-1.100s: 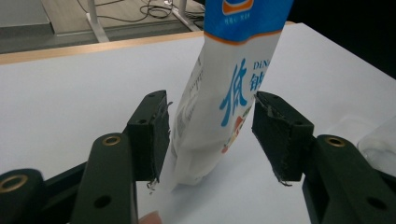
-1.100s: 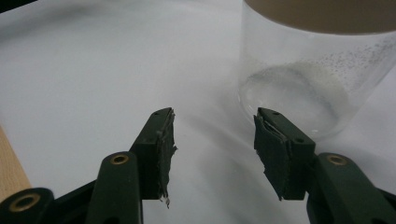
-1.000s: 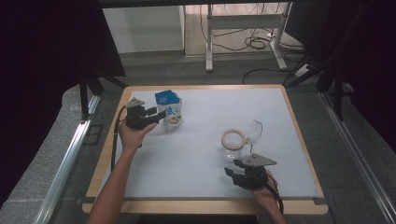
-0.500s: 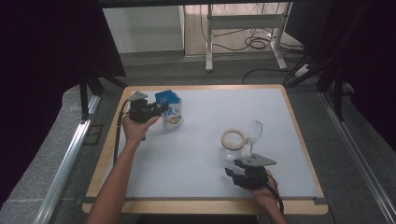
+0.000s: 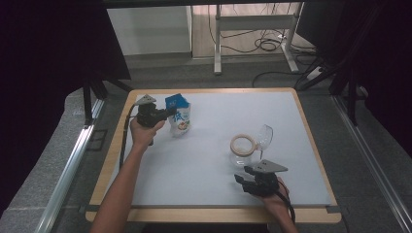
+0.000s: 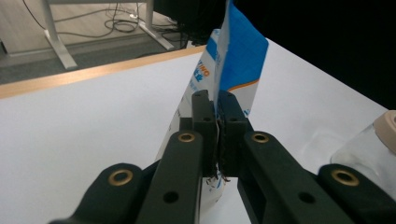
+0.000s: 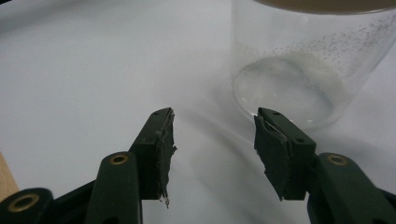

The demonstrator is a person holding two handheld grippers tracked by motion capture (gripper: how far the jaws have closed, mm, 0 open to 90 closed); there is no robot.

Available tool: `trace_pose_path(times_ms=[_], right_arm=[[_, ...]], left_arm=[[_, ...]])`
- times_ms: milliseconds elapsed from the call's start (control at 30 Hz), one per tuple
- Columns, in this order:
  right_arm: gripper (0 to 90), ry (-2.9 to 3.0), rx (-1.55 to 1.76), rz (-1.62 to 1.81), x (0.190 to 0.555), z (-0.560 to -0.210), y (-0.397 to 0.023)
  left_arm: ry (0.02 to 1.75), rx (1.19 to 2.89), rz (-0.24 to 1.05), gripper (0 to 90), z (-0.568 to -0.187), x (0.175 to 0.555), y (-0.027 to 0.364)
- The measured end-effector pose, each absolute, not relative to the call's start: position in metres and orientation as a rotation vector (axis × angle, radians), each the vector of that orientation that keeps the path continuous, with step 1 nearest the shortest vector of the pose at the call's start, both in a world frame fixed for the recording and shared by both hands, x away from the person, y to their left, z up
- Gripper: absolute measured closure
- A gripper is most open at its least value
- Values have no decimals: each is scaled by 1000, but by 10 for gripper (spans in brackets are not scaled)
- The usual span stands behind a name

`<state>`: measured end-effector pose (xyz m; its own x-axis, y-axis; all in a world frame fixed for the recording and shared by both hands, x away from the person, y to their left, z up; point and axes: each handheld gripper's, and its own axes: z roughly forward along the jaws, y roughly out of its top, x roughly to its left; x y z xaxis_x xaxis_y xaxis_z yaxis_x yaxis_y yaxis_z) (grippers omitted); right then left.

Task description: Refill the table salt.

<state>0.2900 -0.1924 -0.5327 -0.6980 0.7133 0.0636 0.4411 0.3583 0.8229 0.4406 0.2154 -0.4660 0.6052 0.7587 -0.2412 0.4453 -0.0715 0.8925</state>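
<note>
Standing upright toward the far left of the white rectangular surface (image 5: 204, 145), the blue-and-white printed plastic pouch (image 5: 178, 116) serves as the landmark. The left tongs (image 5: 165, 114) reach it from its left side; their jaws have just been closing, and in the left gripper view the left tongs (image 6: 217, 122) are pinched tight on the pouch's thin side edge (image 6: 233, 60), with the film caught between the pads. The person's left hand (image 5: 143, 133) holds that tool just left of the pouch. Well to the right of the pouch and nearer the person stands a clear glass jar with a tan ring-shaped rim (image 5: 243, 150), and a clear lid (image 5: 265, 138) leans just beyond the jar, touching it. The right tongs (image 5: 241, 180) rest nearer the person than the jar, well apart from the pouch; in the right gripper view the right tongs (image 7: 212, 133) stand parted with nothing between the pads, the jar's round base (image 7: 289, 88) just ahead of the right-hand jaw.
</note>
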Motion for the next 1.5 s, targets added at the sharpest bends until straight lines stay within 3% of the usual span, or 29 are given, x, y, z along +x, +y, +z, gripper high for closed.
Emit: trace_pose_path(times_ms=[567, 1500], right_arm=[[475, 2276, 991, 1298, 288, -530, -196], [465, 2261, 963, 1322, 283, -525, -184]], left_arm=[[946, 1692, 383, 900, -459, 440, 200], [875, 1662, 282, 900, -443, 397, 191]])
